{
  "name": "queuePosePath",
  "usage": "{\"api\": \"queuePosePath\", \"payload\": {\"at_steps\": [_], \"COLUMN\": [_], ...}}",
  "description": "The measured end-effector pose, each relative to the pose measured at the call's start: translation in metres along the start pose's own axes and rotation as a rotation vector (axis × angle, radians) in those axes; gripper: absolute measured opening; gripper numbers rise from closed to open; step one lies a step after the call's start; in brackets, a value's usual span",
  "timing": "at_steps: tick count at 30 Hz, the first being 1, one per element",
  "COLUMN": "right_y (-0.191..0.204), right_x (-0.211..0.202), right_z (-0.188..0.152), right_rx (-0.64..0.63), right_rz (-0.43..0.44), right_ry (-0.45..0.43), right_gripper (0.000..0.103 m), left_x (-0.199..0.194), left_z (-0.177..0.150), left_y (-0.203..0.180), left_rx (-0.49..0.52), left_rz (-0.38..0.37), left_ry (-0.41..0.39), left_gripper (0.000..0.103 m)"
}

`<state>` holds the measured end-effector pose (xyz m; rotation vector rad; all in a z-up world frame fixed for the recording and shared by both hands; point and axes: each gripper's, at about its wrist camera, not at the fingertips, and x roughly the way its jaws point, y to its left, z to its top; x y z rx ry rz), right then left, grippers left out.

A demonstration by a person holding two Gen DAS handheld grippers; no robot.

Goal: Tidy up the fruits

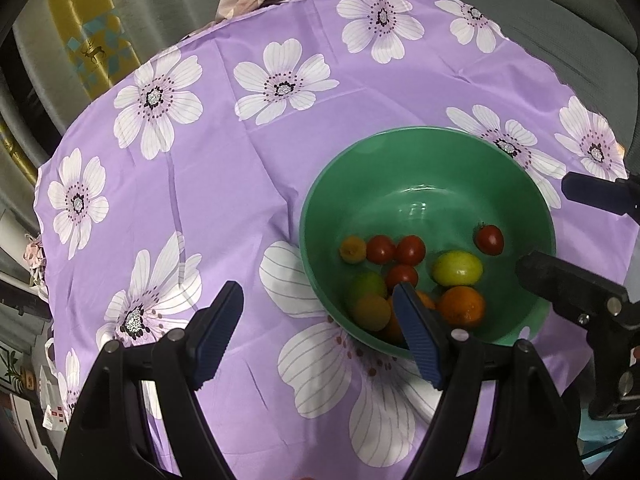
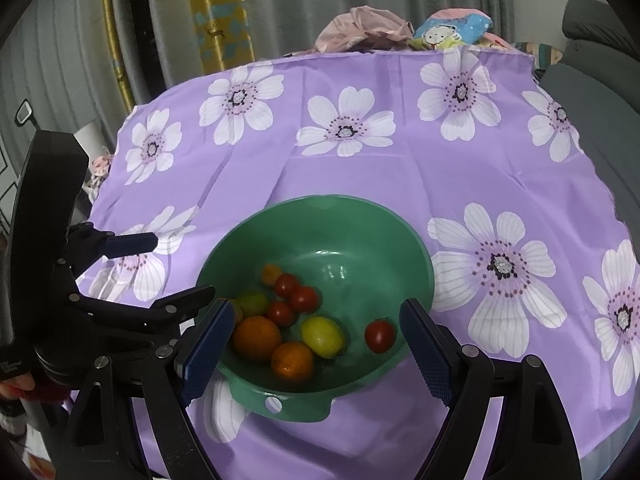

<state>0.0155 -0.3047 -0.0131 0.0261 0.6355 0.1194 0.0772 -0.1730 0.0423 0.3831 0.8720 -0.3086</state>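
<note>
while both grippers hang over the table with nothing between their fingers, all the fruit sits inside the green bowl (image 2: 416, 248), which stands on a purple cloth (image 2: 360, 176) printed with big white flowers. the right gripper (image 2: 316, 350) has its jaws spread wide, released, framing the near side of the bowl; one blue pad (image 2: 208, 344) shows at the bowl's left rim and the other at its right rim, neither pressing on anything. the left gripper (image 1: 320, 332) is also spread apart and empty, one finger over the bare cloth and the other over the bowl's near edge. in the bowl lie two oranges (image 2: 256, 338), a yellow-green lemon (image 2: 323, 336), a second greenish fruit (image 2: 253, 303) further left, several small red tomatoes (image 2: 304, 298) bunched together, and one tomato (image 2: 379, 335) apart on the right. a small orange-yellow fruit (image 2: 271, 273) rests at the far end of the bunch. the bowl has a tab with a hole (image 2: 273, 403) on its near rim. behind the table, crumpled pink fabric (image 2: 364, 28) and a cartoon-print cushion (image 2: 452, 32) sit at the far edge, with grey curtains (image 2: 320, 0) beyond
</note>
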Motion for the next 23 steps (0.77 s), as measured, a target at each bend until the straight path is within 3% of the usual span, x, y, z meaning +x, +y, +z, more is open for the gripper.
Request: {"api": "queuePosePath", "payload": {"at_steps": [23], "right_y": [0.0048], "right_x": [0.0014], "right_z": [0.0022], "right_rx": [-0.013], "right_rz": [0.005], "right_ry": [-0.004], "right_gripper": [0.085], "left_x": [-0.0005], "left_z": [0.0015], "left_y": [0.0044], "left_rx": [-0.012], "left_rz": [0.024], "left_ry": [-0.003], "left_gripper": [0.078]}}
